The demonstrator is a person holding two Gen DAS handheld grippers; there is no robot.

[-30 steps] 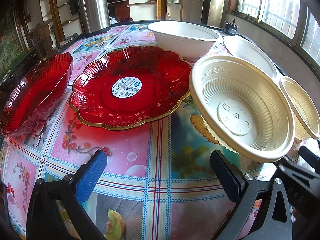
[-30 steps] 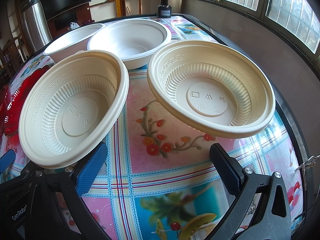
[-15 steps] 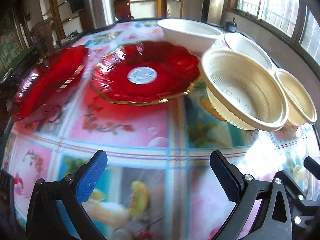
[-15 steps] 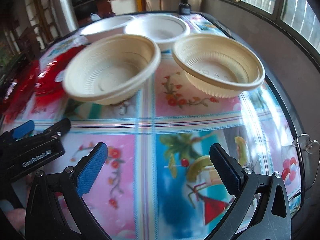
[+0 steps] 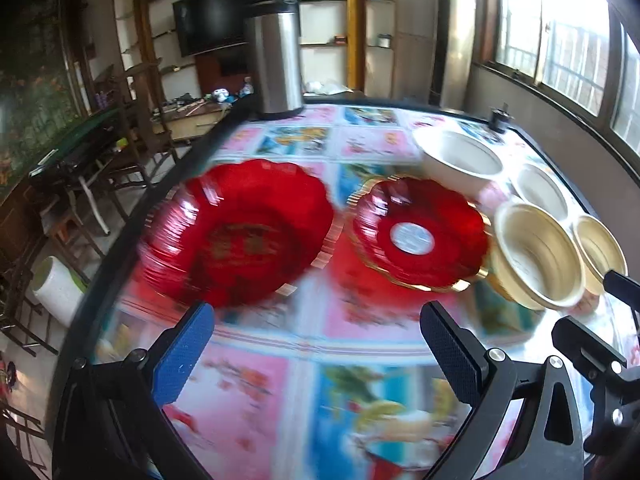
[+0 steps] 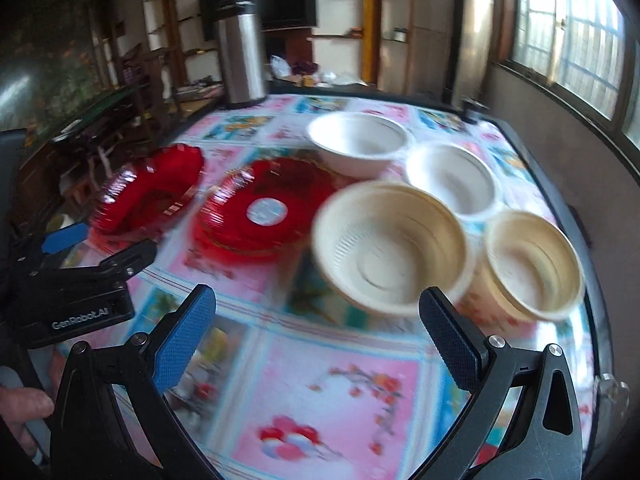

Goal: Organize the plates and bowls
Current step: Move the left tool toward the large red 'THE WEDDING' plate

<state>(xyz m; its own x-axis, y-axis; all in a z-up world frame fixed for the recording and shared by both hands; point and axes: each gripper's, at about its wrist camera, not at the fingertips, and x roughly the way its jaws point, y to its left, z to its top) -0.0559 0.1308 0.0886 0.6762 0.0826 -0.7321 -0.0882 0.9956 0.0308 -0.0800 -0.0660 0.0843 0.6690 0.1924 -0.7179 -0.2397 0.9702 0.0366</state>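
On the table [image 6: 320, 412], from left to right, lie two red plates, both face up: a deep red plate [image 5: 240, 232] at the left edge and a red plate with a round sticker [image 5: 418, 234] beside it. Then four bowls, all mouth up: two cream bowls, a large cream bowl [image 6: 390, 248] and a small cream bowl [image 6: 532, 264], in front, and two white bowls [image 6: 358, 144] behind. A steel flask [image 6: 240, 52] stands upright at the far edge. The left gripper [image 5: 316, 352] and right gripper [image 6: 316, 336] hang over the cloth, jaws wide apart and holding nothing.
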